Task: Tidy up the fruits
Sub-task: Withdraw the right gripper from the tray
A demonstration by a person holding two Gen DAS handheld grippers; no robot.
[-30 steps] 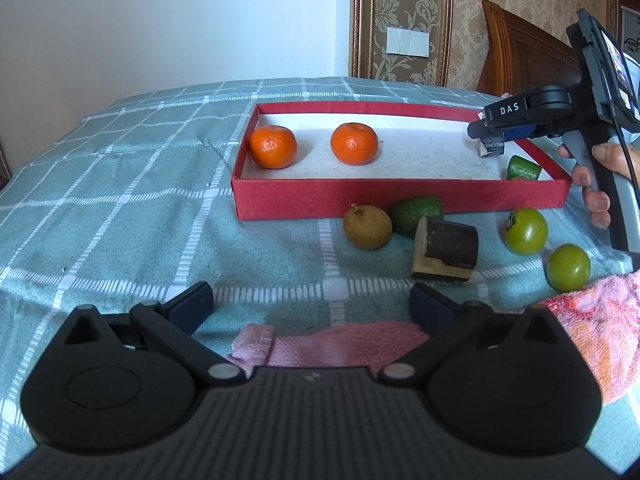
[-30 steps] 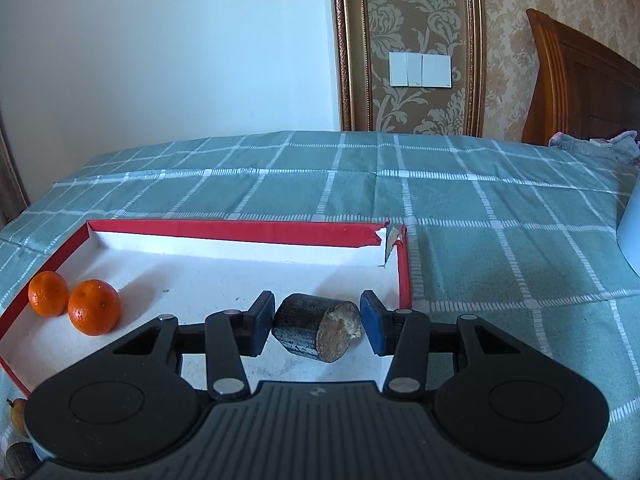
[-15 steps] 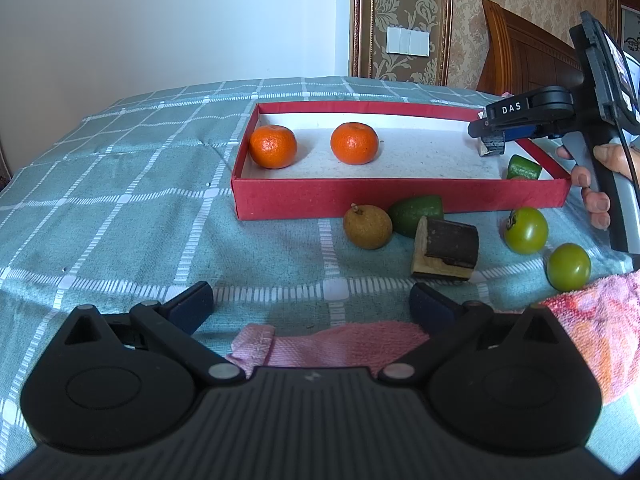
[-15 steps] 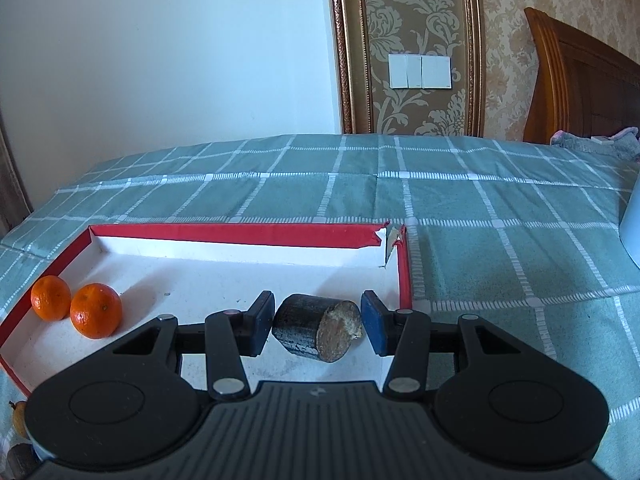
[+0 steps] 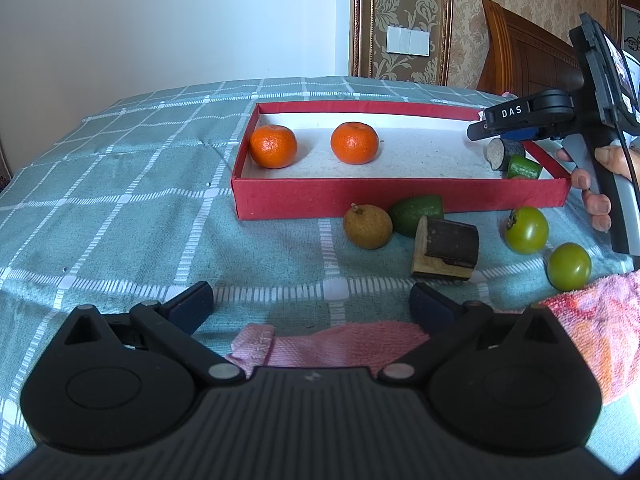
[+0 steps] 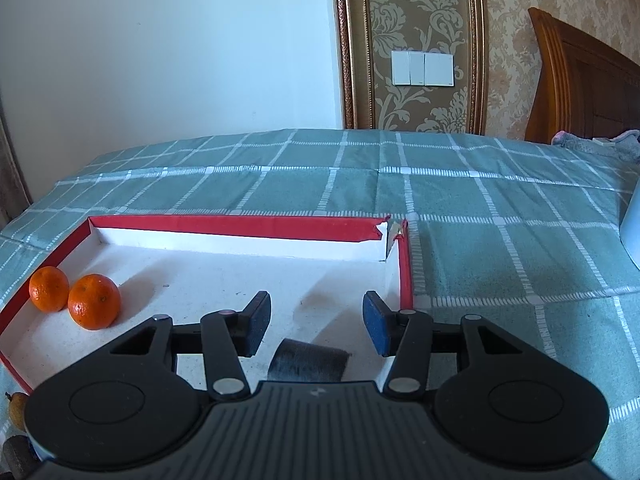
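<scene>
So 2 round orange mandarins (image 5: 273, 146), dark cut cylinder piece (image 5: 505, 153) & green piece (image 5: 524, 167) lie in the shallow red cardboard box (image 5: 400, 197); 5 pcs outside. Right gripper (image 6: 316, 320) wide, left gripper (image 5: 311, 300) wide, both holding nothing.

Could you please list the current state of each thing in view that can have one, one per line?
Right tool: open, holding nothing.
Left tool: open, empty.
Dark cylinder piece: released, lying in the red box.
Two oranges: resting in the box.
Green piece: in the box.
Brown fruit: outside on the cloth.
Two green tomatoes: outside.
</scene>
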